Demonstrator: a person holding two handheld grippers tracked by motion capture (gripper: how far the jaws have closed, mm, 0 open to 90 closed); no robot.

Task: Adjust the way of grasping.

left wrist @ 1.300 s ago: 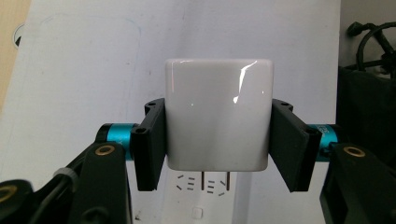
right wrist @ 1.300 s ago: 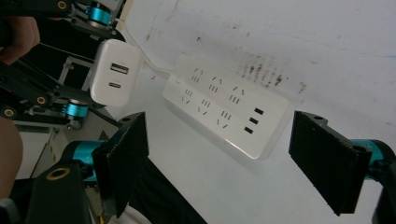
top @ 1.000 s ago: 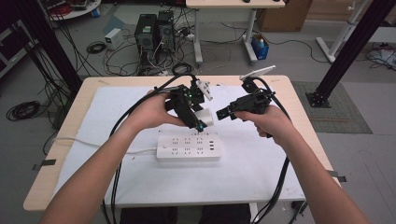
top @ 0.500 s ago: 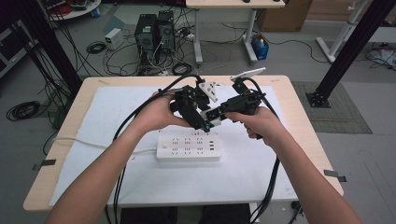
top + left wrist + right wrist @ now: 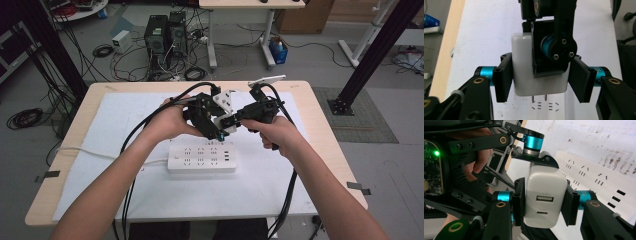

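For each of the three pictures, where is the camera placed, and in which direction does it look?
High view: above the person's side, looking forward and down at the table; both forearms enter from below.
Left gripper view: on the left gripper, looking along its jaws at the white charger above the power strip.
Right gripper view: on the right gripper, facing the charger's ports; a hand shows.
Shared: the charger, clamped by both grippers.

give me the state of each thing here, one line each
charger: white, off the table, gripped from two sides, prongs bare and pointing down at the strip
left gripper: shut on charger
right gripper: jaws just closed, shut on charger
power strip: flat on the table, sockets empty
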